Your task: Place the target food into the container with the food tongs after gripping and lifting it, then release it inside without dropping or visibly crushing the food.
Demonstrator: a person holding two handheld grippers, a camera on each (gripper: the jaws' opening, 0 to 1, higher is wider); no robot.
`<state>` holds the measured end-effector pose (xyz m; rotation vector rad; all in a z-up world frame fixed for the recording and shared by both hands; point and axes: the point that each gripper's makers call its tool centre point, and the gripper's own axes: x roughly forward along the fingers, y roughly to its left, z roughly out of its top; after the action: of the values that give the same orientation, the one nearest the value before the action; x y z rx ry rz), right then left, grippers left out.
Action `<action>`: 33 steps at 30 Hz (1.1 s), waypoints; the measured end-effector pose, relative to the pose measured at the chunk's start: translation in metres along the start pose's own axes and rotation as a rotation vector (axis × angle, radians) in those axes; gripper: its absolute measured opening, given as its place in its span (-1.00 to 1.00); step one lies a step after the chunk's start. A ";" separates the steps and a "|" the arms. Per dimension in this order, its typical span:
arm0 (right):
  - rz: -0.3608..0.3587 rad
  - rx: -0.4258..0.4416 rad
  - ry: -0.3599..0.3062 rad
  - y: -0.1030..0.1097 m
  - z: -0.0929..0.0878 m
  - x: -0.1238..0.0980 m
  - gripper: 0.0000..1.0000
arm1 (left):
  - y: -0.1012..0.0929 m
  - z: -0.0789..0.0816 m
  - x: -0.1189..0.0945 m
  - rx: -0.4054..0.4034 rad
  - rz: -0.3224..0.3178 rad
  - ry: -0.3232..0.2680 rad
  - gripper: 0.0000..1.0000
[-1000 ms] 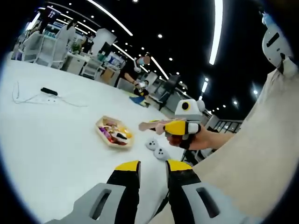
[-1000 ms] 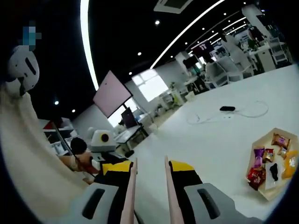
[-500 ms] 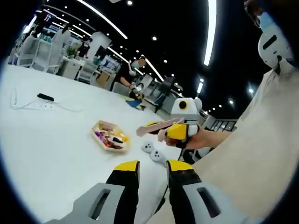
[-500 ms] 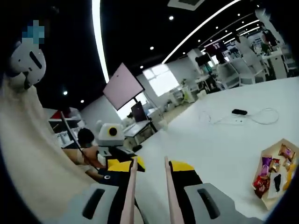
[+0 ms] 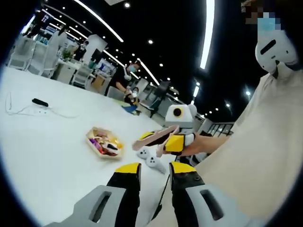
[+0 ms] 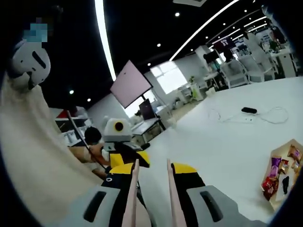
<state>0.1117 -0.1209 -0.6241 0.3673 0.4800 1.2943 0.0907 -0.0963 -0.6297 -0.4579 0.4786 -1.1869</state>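
My right gripper (image 6: pixel 152 166) is shut on the food tongs (image 6: pixel 129 194), whose two pale arms run up along the insides of its jaws. The left gripper view catches that same gripper (image 5: pixel 176 142) in a hand, with the tongs (image 5: pixel 149 137) sticking out to the left above the table. A wooden tray (image 5: pixel 93 134) (image 6: pixel 279 153) of wrapped snacks lies flat on the white table. My left gripper (image 5: pixel 155 169) stands open near the table's edge with nothing between its fingers; the right gripper view has it (image 6: pixel 124 155) low at left.
Two small white controllers (image 5: pixel 146 158) lie just right of the tray. A black device with a white cable (image 5: pixel 38 102) (image 6: pixel 249 110) lies farther out on the table (image 5: pixel 52 151). The person's beige sleeve (image 5: pixel 255 156) fills the right side. Desks, chairs and people stand behind.
Both cameras have shifted, so the tray sits lower left in the left view. The right gripper with the tongs has come nearer and tilted up; the left gripper appears closer in the right view.
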 end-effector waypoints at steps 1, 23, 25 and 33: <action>0.005 0.002 0.000 0.001 0.000 0.000 -0.41 | -0.001 0.001 0.000 -0.001 -0.006 -0.003 -0.55; 0.067 0.023 0.010 0.012 -0.003 0.005 -0.41 | -0.014 0.007 0.011 0.043 -0.096 0.008 -0.86; 0.063 0.025 0.009 0.011 -0.003 0.005 -0.41 | -0.016 0.007 0.012 0.048 -0.101 0.008 -0.92; 0.065 0.032 0.019 0.012 -0.004 0.003 -0.40 | -0.018 0.006 0.012 0.053 -0.121 0.006 -0.95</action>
<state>0.1005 -0.1152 -0.6214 0.4007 0.5086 1.3548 0.0840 -0.1129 -0.6154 -0.4425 0.4284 -1.3153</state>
